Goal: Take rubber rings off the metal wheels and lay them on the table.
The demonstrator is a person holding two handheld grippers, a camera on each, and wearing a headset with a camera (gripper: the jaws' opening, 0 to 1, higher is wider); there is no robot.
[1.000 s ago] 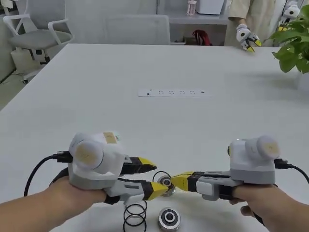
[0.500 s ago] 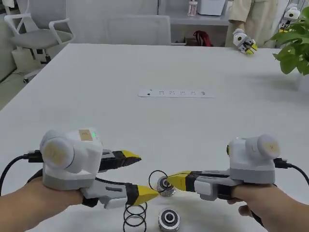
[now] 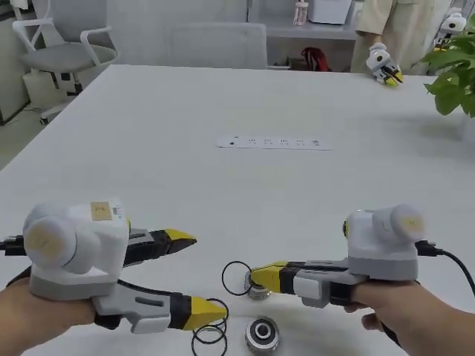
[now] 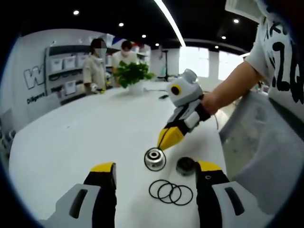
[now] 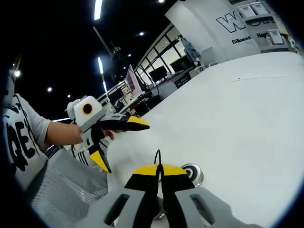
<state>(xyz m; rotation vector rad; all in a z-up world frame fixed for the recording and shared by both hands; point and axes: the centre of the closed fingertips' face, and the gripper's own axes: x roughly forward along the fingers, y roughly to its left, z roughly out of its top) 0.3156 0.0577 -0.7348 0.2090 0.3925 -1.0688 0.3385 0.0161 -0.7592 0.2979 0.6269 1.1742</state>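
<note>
Head view: right gripper (image 3: 256, 278) clamps a ring (image 3: 236, 278)

Its jaws are together on the black ring, which loops out right by a wheel (image 3: 257, 292) on the table (image 3: 223, 185). The left gripper (image 3: 194, 276) hangs alongside with jaws wide apart, holding nothing. Three loose rings (image 4: 171, 192) lie by its lower jaw, beside a second wheel (image 3: 261, 334).

Open-plan office or lab
Long white table (image 3: 223, 96), swivel chair (image 3: 70, 52), shelves of bins (image 4: 64, 76), monitors (image 5: 161, 73), potted plant (image 4: 132, 73)
</note>
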